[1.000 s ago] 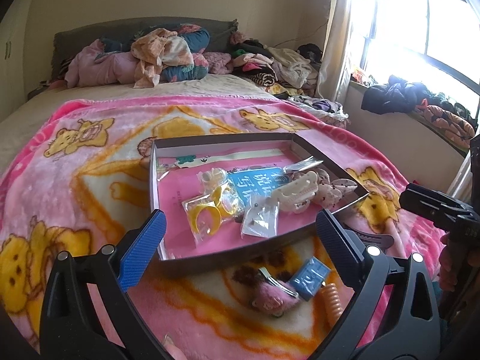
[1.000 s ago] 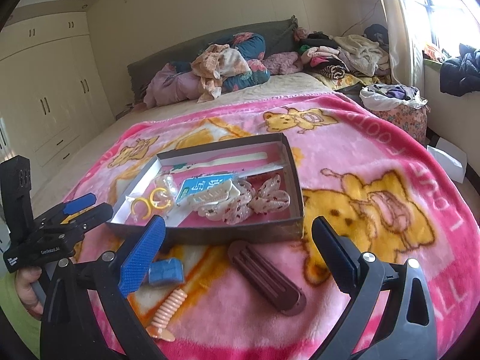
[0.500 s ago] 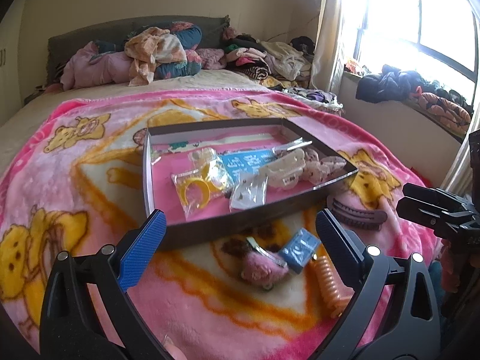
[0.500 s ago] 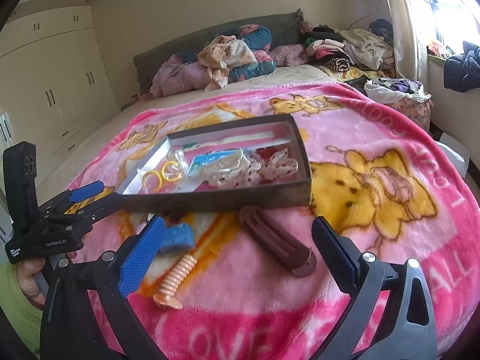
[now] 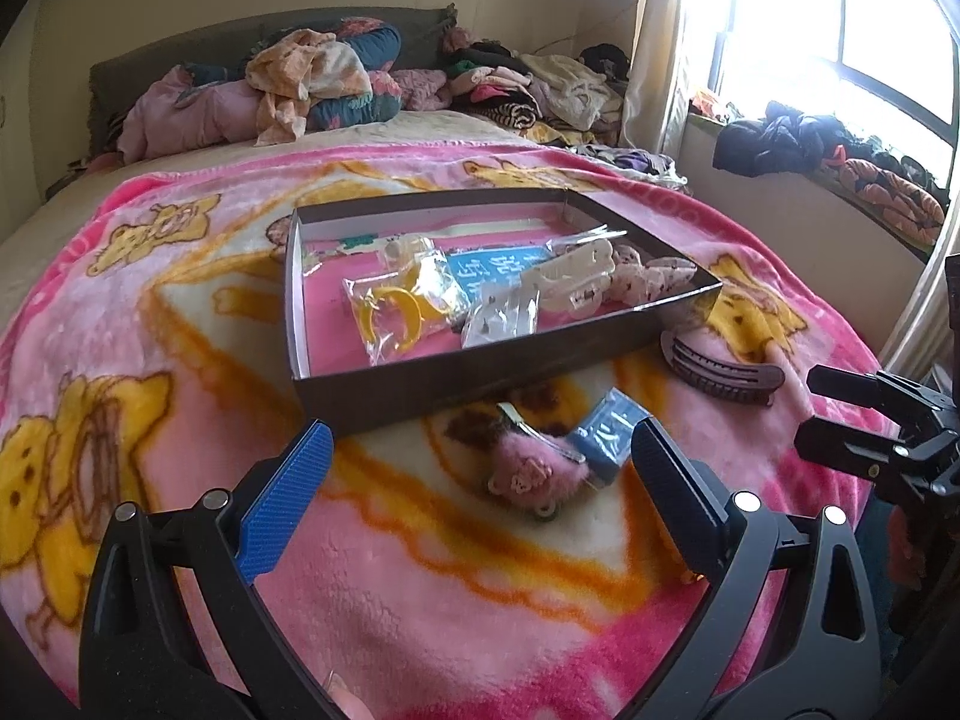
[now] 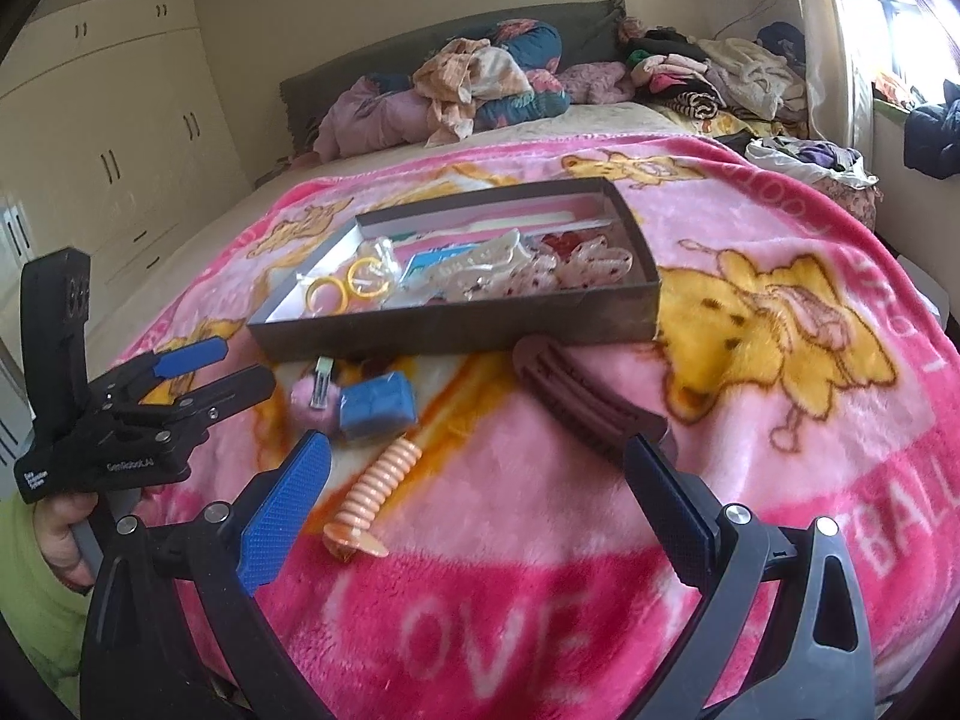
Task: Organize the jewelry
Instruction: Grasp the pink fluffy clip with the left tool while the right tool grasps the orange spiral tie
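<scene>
both pairs of fingers are held spread wide above the pink blanket (image 6: 540, 510), gripping nothing. between the left gripper (image 5: 477, 486) tips a fluffy pink hair clip (image 5: 528, 471) is framed, touching a blue packet (image 5: 606, 435). ahead of the right gripper (image 6: 474, 489) are seen a ribbed peach clip (image 6: 375, 489) and a brown claw clip (image 6: 585, 402). beyond lies the dark box (image 6: 456, 324).
</scene>
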`<state>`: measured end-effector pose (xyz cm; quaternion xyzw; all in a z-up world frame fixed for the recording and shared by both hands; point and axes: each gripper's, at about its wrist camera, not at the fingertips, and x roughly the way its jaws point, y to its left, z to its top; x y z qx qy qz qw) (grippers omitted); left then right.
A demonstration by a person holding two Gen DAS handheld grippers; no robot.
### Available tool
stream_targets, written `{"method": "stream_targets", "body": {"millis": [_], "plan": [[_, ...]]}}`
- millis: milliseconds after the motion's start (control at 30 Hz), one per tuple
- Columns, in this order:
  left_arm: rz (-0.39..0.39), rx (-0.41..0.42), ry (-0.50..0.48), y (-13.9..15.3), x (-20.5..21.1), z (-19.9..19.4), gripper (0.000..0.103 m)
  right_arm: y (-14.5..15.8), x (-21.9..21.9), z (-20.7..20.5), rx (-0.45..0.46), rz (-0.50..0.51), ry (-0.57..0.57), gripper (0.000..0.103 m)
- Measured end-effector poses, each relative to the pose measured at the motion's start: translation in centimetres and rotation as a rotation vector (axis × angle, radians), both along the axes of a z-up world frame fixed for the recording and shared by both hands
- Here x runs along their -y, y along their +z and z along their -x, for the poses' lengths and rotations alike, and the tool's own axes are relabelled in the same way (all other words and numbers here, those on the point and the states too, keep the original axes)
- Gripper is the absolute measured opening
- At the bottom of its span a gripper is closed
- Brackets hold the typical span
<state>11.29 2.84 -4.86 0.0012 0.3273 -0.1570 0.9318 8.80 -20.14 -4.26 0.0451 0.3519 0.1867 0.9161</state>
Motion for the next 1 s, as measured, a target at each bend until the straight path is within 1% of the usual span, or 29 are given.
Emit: {"method": "stream_targets", "body": {"millis": [233,533,767,833,900,1000], "plan": [[-0.017,-0.034,-0.012,-1.1,0.1,-0.1,0.091,-0.7,-0.8,0.7,-0.022,0.016,0.023,0.096],[-0.032,-0.051,-0.028,-1.7,0.7,-0.4,0.091,-1.2,-2.2,1.2,-0.039,0.049,0.063,0.095],[-0.029,-0.061,-0.030,-2.1,0.7,-0.8,0.091,-2.0,-3.8,1.2,-0.064,0.079,0.091,0.095],[-0.021,-0.070,-0.034,-2.3,0.6,-1.1,0.089,-2.2,-4.4,1.2,-0.070,0.083,0.101,0.095],[-0.007,-0.084,-0.036,-2.6,0.5,-1.4,0.083,-2.4,-4.8,1.1,-0.076,0.090,0.109,0.095],[0.008,-0.099,-0.043,-2.9,0.5,-1.8,0.079,-2.9,-5.4,0.8,-0.095,0.102,0.120,0.095]]}}
